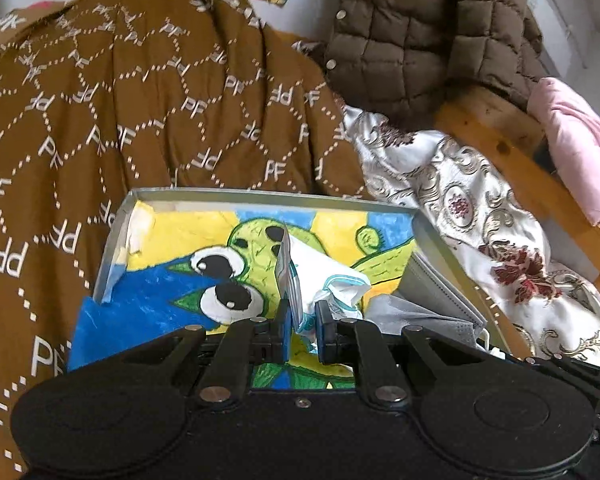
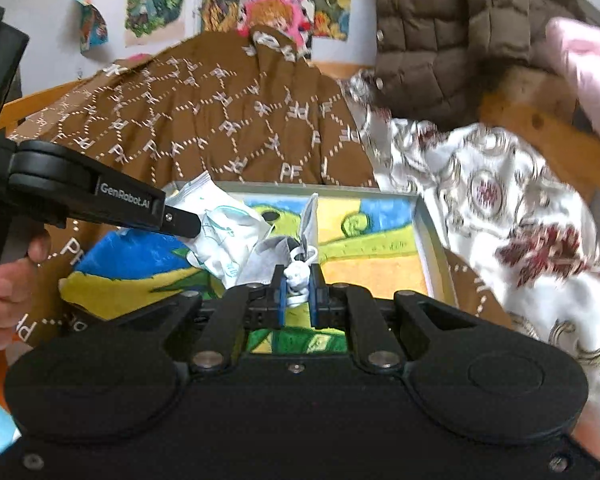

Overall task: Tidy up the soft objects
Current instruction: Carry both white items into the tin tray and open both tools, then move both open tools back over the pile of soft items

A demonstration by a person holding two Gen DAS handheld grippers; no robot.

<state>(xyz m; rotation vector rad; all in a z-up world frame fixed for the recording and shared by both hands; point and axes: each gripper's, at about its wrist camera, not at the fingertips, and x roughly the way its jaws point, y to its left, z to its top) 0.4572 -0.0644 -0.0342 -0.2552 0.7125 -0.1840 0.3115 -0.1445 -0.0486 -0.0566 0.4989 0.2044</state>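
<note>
"PF" repeats in white all over the brown quilt (image 1: 140, 120); just beside it, the left gripper (image 2: 188, 224) arm reads "GenRobot.AI".

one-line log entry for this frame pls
left tongs: shut on white mask wrapper | right tongs: shut on grey mask ear loop | both over painted tray | surface: brown quilt

The shallow tray (image 1: 260, 196) has raised walls on its left, far and right sides, and its painted floor lies bare toward the far right corner. A crumpled white wrapper (image 2: 220, 232) and a grey mask (image 1: 420, 312) crowd its middle and right edge. A brown quilt (image 1: 140, 120) presses against the far wall and a flowered cloth (image 1: 480, 220) against the right.
</note>
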